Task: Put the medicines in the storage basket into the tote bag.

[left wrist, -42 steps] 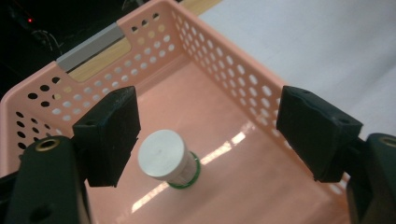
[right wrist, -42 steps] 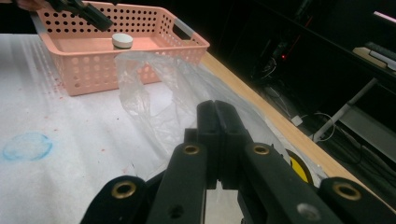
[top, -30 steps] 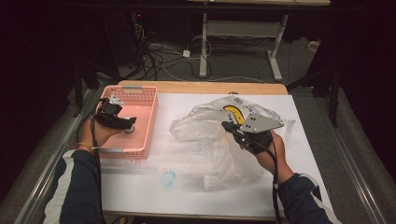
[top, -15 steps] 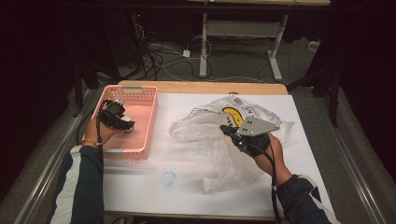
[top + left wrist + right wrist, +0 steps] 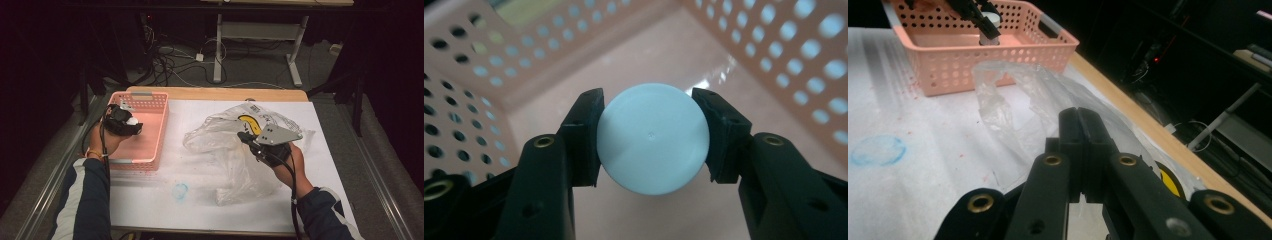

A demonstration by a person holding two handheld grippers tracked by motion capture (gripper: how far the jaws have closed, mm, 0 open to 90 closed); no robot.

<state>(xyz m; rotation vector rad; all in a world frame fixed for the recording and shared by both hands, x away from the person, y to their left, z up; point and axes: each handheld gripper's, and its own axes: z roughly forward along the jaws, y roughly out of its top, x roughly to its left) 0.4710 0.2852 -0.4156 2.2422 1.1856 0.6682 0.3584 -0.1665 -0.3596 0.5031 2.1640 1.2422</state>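
Observation:
My left gripper [image 5: 132, 125] hangs over the pink perforated basket [image 5: 161, 131], shut on a round white ball-like object [image 5: 132, 120]. In the left gripper view that white object [image 5: 651, 137] sits squeezed between both jaws of the left gripper [image 5: 651, 107], with the basket's floor [image 5: 684, 55] below it. My right gripper [image 5: 243, 136] rests over the crumpled clear plastic bag [image 5: 220, 137], jaws pressed together. The right gripper view has the right gripper [image 5: 1079, 117] shut, the bag's [image 5: 1013, 95] rim lying just ahead of it; I see no plastic between the jaws.
A yellow item [image 5: 250, 122] lies inside the bag, near the right gripper. A faint blue ring mark [image 5: 180, 191] sits on the white table cover [image 5: 200, 210] toward the front. The basket [image 5: 978, 60] stands at the table's left, by its edge. Cables and a desk frame lie beyond the table.
The left gripper with the white object has shifted slightly toward the basket's far end. The right gripper has barely moved over the bag.

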